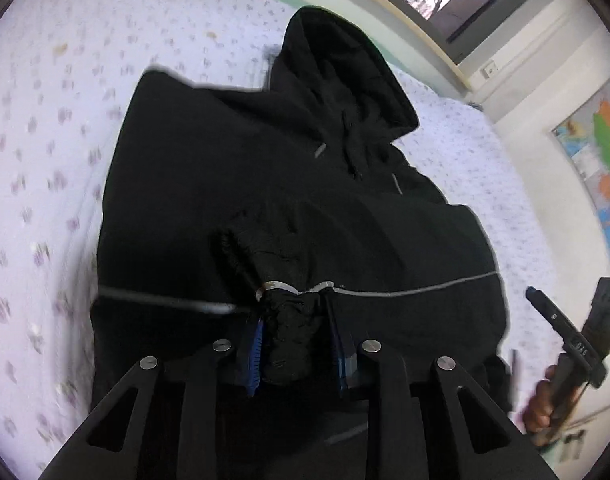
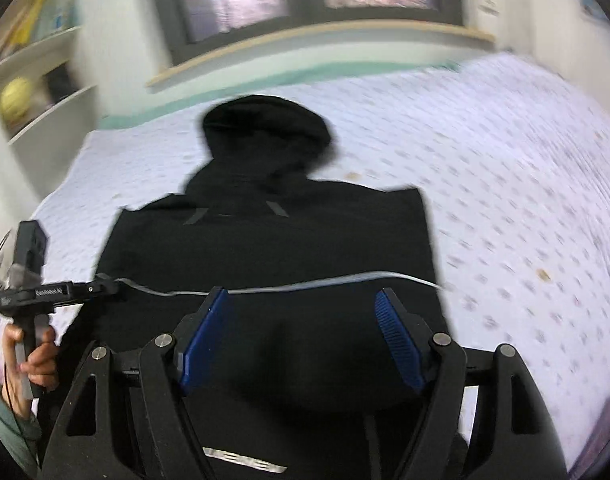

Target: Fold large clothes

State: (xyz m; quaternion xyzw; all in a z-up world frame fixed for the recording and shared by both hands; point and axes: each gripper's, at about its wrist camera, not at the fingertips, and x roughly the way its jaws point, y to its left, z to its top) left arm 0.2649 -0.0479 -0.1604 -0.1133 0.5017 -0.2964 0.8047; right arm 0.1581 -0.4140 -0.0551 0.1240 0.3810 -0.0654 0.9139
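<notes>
I've got the black hooded sweatshirt with thin grey reflective stripes [image 1: 265, 184] laid flat on the bed, over the pale lilac sheet w/ small purple flower print [image 1: 45, 160]. Hood [image 1: 345, 76] points away from me, toward the window wall; body spreads wide below it.

Left gripper [image 1: 297, 332]: jaws pulled in narrow, blue ribbed pads [image 1: 253, 356] pinching a bunched black cuff [image 1: 291, 336] w/ a grey band at its end. That sleeve lies folded in across the front of the garment, cuff about on the grey stripe that runs across the chest.

Right gripper [image 2: 305, 336]: jaws spread wide, blue pads [image 2: 399, 342] well apart, nothing between them. It hangs over the lower middle of the sweatshirt; can't tell if the tips touch the cloth, pic is blurred.

From the right wrist cam I see the left gripper's tip at the garment's left edge, by the grey stripe, w/ a hand [image 2: 31, 356] round its handle. From the left cam the other hand [image 1: 543, 400] holds the right unit, off at the frame edge.
</notes>
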